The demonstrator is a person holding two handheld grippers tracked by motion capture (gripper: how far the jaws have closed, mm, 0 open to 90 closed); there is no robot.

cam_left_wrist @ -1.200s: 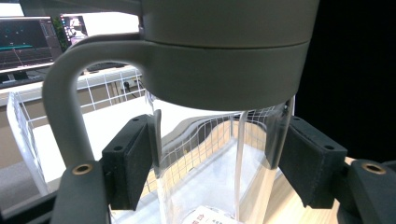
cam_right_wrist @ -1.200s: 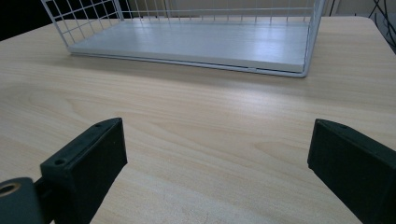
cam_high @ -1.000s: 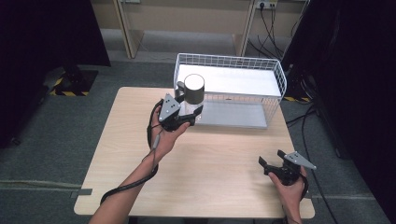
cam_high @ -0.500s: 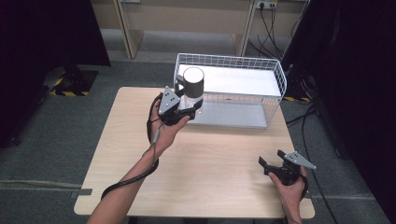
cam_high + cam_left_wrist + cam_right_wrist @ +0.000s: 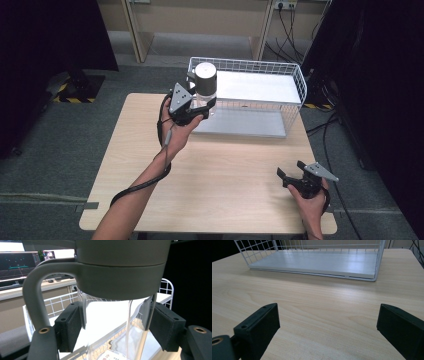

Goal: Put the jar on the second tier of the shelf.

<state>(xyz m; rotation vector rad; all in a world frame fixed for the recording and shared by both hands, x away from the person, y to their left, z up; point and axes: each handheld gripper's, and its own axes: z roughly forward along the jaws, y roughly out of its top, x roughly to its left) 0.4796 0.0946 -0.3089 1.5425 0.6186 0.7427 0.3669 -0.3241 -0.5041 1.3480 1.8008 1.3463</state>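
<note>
Left gripper (image 5: 200, 102) jaws clamped on clear jug (image 5: 117, 315), 1 pad (image 5: 68, 328) on each side of body below grey lid (image 5: 205, 71); grey handle at left in left gripper view. Jug held upright in air over left front corner of white wire basket (image 5: 295, 75). Right gripper (image 5: 290, 176) jaws wide, nothing between, low near table's (image 5: 225, 165) front right corner.

High view overhead, facing forward-down; gripper views close, sharing wire basket (image 5: 260, 95).
</note>
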